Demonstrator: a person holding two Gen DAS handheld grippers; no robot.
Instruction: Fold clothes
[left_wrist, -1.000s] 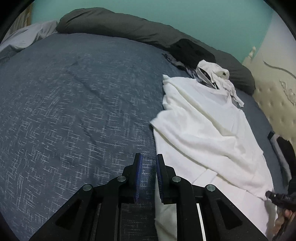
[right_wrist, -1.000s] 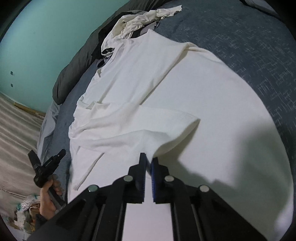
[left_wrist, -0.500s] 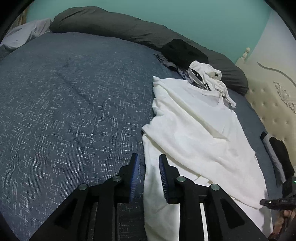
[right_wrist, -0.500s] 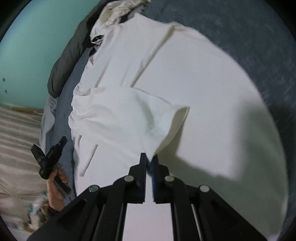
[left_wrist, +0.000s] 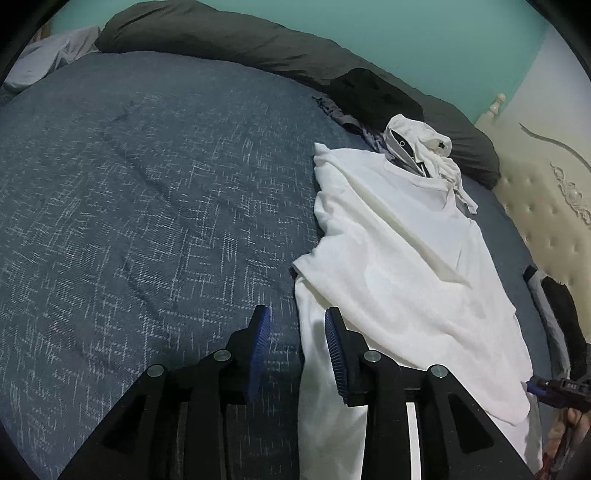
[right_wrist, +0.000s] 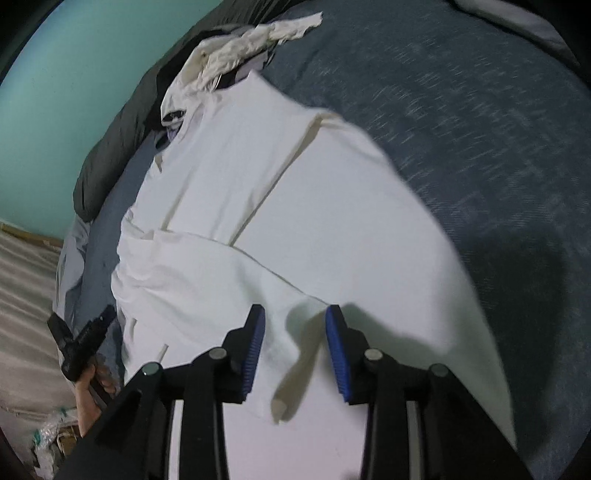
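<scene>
Wide bed (left_wrist: 147, 206) under a dark blue quilt flecked with pale woven dashes, soft and slightly puffed; long charcoal bolster (left_wrist: 229, 40) along the far edge against a teal wall.

White T-shirt (left_wrist: 399, 258) spread on the quilt's right-hand part, neck toward the bolster, one side already folded inward across the body, sleeve flap lying on top. Thin knit cotton by the look of it: light, limp, matte, likely to drape and crease rather than hold shape, and to slide little on the rough quilt. Best taken at a doubled edge, hem corner or fold line, pinching both layers so the fold travels together.

Crumpled white garment (left_wrist: 421, 140) with dark trim heaped just past the collar, apart from the work.

Left gripper (left_wrist: 297, 317) just opened, blue ribbed pads apart, straddling the shirt's near left edge without pressing it. Right gripper (right_wrist: 295, 317) likewise just opened, released, the loose folded flap lying slack below and between its pads.
</scene>
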